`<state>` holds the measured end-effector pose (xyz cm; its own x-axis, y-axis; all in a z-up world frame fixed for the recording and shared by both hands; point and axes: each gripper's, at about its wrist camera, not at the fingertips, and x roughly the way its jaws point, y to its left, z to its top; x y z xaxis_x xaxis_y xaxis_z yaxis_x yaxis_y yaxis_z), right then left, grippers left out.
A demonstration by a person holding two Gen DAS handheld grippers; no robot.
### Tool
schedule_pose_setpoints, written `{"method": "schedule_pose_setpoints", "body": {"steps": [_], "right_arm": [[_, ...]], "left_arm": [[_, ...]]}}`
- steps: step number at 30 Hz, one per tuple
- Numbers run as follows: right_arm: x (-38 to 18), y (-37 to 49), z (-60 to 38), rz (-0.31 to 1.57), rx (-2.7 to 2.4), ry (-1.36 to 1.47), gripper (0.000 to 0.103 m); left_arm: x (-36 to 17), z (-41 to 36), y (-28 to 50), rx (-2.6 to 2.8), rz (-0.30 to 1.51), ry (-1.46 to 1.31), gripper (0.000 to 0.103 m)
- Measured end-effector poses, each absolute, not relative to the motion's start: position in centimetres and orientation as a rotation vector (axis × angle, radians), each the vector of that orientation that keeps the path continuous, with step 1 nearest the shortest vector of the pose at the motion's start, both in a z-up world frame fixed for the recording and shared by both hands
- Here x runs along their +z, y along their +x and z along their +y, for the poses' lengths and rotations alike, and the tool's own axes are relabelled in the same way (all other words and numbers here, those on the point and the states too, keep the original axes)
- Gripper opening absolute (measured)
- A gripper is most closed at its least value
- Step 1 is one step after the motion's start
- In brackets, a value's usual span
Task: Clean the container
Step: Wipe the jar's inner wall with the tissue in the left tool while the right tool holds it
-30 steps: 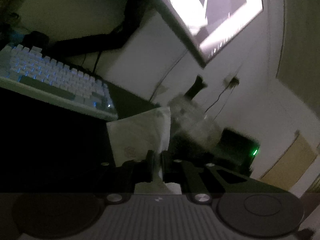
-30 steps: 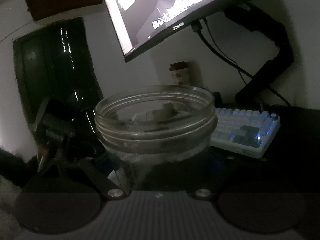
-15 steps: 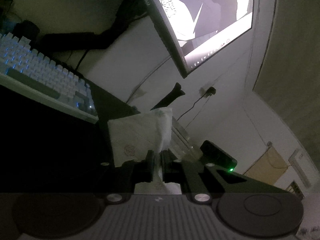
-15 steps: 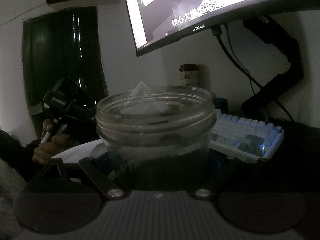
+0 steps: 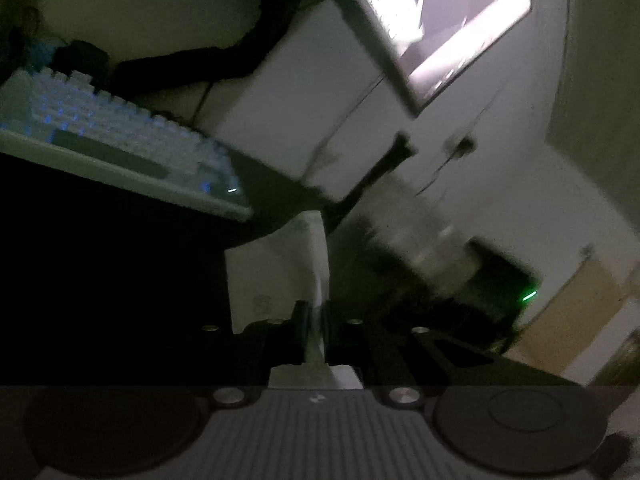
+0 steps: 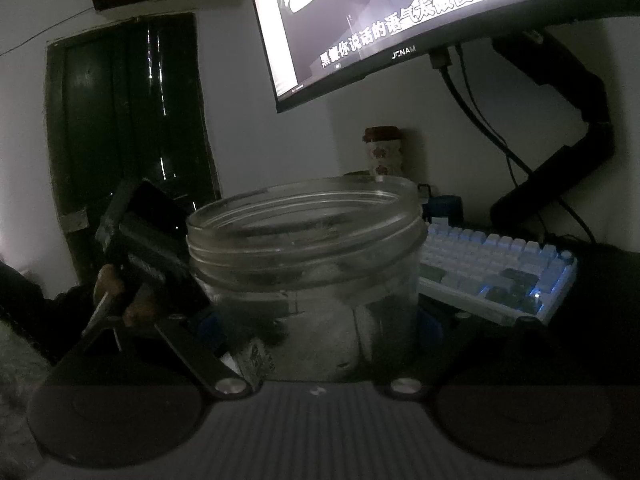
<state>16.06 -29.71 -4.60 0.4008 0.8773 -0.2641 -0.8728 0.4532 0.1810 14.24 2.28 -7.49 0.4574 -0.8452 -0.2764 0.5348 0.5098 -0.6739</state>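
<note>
A clear wide-mouthed jar (image 6: 304, 248) stands upright between the fingers of my right gripper (image 6: 320, 320). The blue pads (image 6: 210, 324) sit against its lower sides, so the gripper is shut on it. My left gripper (image 5: 316, 312) is shut on a folded white tissue (image 5: 276, 276) that sticks up from the jaws. In the blurred left wrist view the jar (image 5: 424, 248) is just right of the tissue. The right wrist view shows a hand holding the left gripper (image 6: 132, 248) left of the jar. A white shape shows through the jar's wall; I cannot tell whether it is inside or behind.
A lit monitor (image 6: 420, 12) hangs on a black arm (image 6: 568, 152) above the dark desk. A white backlit keyboard (image 6: 496, 268) lies right of the jar. A small lidded cup (image 6: 382, 152) stands by the wall, and a dark door (image 6: 128, 120) is at left.
The tissue peeked above the jar's rim half a second ago; now it is lower, and white shows through the jar's wall. The left wrist view has swung and blurred. Both grips are unchanged.
</note>
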Motion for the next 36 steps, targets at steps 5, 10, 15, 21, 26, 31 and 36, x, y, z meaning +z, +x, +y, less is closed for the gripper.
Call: {"method": "schedule_pose_setpoints", "body": {"steps": [5,10,15,21,26,31,36], "right_arm": [[-4.6,16.1,-29.6,0.348,1.11,0.013,0.093],[-4.7,16.1,-29.6,0.353,1.112,0.009,0.095],[-4.7,16.1,-29.5,0.355,1.115,0.012,0.097],[-4.7,16.2,-29.5,0.366,1.117,0.021,0.098],[-4.8,16.1,-29.5,0.362,1.12,0.028,0.098],[-4.7,15.8,-29.8,0.334,1.12,0.038,0.098],[-4.1,15.6,-30.5,0.303,1.113,0.06,0.101]], "left_arm": [[-6.4,2.6,13.7,-0.948,0.599,-0.583,0.006],[-6.5,2.7,13.8,-0.91,0.579,-0.578,0.006],[-7.0,1.8,13.9,-0.857,0.609,-0.499,0.006],[-8.2,1.4,14.1,-0.841,0.674,-0.46,0.006],[-7.5,2.3,14.0,-0.899,0.659,-0.554,0.006],[-6.2,2.9,13.4,-0.94,0.611,-0.593,0.006],[-5.6,4.0,13.3,-0.931,0.568,-0.636,0.006]]}}
